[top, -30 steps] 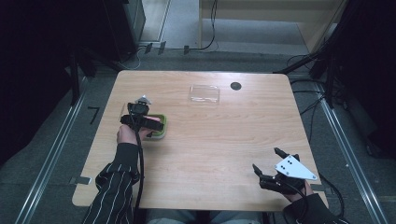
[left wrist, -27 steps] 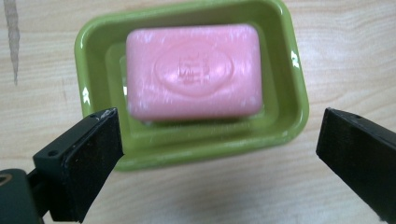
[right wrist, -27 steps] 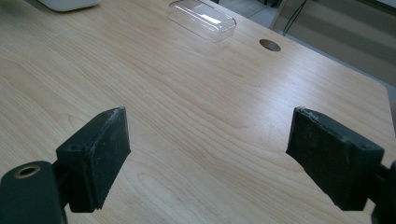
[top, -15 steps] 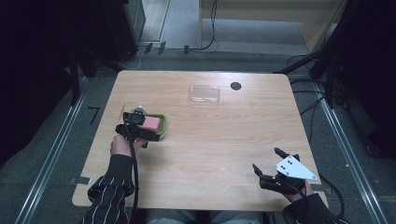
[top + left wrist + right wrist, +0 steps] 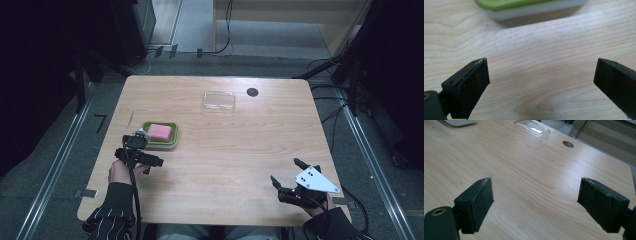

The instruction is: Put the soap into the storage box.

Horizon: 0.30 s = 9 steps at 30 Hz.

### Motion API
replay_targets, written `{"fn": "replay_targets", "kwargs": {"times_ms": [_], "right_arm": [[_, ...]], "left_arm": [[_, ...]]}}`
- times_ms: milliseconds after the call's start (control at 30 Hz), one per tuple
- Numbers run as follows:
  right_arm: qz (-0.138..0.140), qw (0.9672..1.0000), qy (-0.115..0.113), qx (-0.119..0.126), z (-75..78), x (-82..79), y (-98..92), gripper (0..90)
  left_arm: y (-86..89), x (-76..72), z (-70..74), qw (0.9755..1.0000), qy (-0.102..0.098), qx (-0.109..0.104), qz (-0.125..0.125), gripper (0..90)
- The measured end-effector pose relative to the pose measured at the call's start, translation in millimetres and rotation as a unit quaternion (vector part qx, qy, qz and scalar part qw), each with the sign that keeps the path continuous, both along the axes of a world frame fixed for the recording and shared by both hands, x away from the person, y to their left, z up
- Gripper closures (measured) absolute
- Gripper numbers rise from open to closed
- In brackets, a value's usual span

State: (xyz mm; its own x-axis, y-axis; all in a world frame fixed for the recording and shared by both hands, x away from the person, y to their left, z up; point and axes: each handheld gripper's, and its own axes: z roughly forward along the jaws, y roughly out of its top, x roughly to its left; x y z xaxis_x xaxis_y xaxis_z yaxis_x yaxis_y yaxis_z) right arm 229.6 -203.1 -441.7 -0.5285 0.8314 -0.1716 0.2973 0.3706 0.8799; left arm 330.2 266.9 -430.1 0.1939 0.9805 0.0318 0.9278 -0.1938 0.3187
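Soap (image 5: pixel 159 131) sits in the green dish (image 5: pixel 172 142) just ahead of my gaping, empty left claw (image 5: pixel 131 156); clear lid (image 5: pixel 219 100) remains unplaced.

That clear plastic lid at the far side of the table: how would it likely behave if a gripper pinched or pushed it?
The clear lid looks thin-walled and glossy, so it is probably light and may flex or slip under a pinch. It lies flat on the bare table, so a push would likely make it slide, not tip or roll.
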Motion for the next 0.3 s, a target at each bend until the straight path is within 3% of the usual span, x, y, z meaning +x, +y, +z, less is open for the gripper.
{"fn": "replay_targets", "kwargs": {"times_ms": [133, 300], "right_arm": [[0.000, 1.0000, 0.001, -0.001, 0.0, 0.3, 0.8, 13.5], [0.004, 1.0000, 0.001, -0.001, -0.3, 2.0, 2.0, 13.5]], "left_arm": [[4.6, -4.5, -4.9, 1.0000, 0.009, 0.001, -0.001, 0.8], [8.8, -3.6, -6.9, 1.0000, 0.004, 0.000, 0.007, 0.8]]}}
